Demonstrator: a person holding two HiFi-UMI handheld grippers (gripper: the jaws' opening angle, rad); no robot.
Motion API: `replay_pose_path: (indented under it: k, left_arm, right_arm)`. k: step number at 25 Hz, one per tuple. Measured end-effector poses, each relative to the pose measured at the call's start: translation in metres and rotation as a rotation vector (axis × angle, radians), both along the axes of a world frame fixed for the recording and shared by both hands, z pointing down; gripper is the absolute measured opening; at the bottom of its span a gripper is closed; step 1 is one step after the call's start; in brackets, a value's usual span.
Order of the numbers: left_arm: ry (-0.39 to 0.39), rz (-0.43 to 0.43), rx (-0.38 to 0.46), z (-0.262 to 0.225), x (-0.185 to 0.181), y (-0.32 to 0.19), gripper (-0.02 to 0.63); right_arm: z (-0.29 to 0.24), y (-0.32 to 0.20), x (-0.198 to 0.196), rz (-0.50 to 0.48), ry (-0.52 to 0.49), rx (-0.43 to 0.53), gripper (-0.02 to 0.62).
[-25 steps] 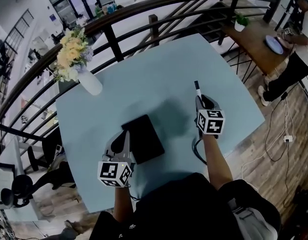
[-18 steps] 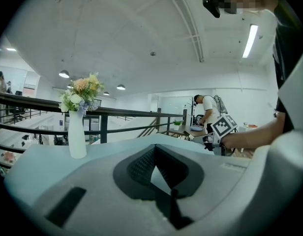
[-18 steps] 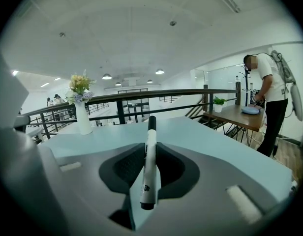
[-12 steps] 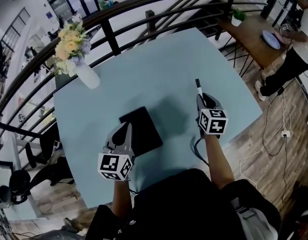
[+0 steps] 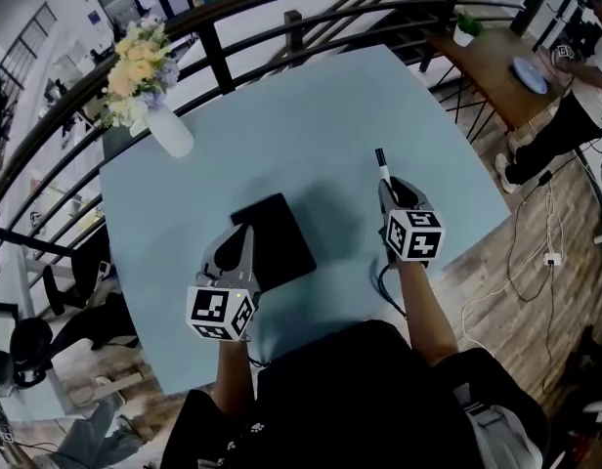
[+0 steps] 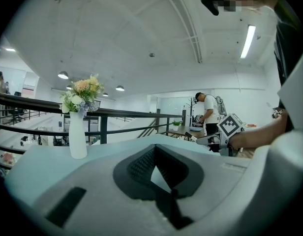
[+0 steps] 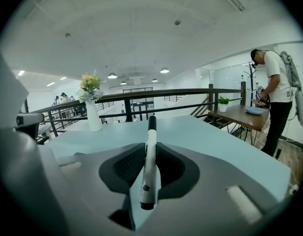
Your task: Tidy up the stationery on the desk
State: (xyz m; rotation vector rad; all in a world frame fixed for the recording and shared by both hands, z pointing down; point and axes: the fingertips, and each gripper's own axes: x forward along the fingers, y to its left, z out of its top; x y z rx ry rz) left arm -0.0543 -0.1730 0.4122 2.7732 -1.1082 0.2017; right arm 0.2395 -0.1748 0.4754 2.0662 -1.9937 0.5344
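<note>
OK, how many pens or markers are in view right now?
1: a white marker with a black cap, clamped in the right gripper over the desk's right side. None lies loose on the desk; the black pad could hide another.

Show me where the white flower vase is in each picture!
Head view: the vase is in the upper left, on the far left corner of the table.
Left gripper view: the vase is left of centre.
Right gripper view: the vase is small and left of centre.
Shared landmark: the dark railing behind the vase.
</note>
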Motion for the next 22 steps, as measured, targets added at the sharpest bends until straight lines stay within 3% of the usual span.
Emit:
replay_pose_path:
  k: [22]
  left_arm:
    - [-0.021,-0.155,-0.020,0.008,-0.060,0.015,-0.008]
  right_arm:
    - [0.060,-0.014,-0.095,-0.204,-0.100,-0.138,0.081]
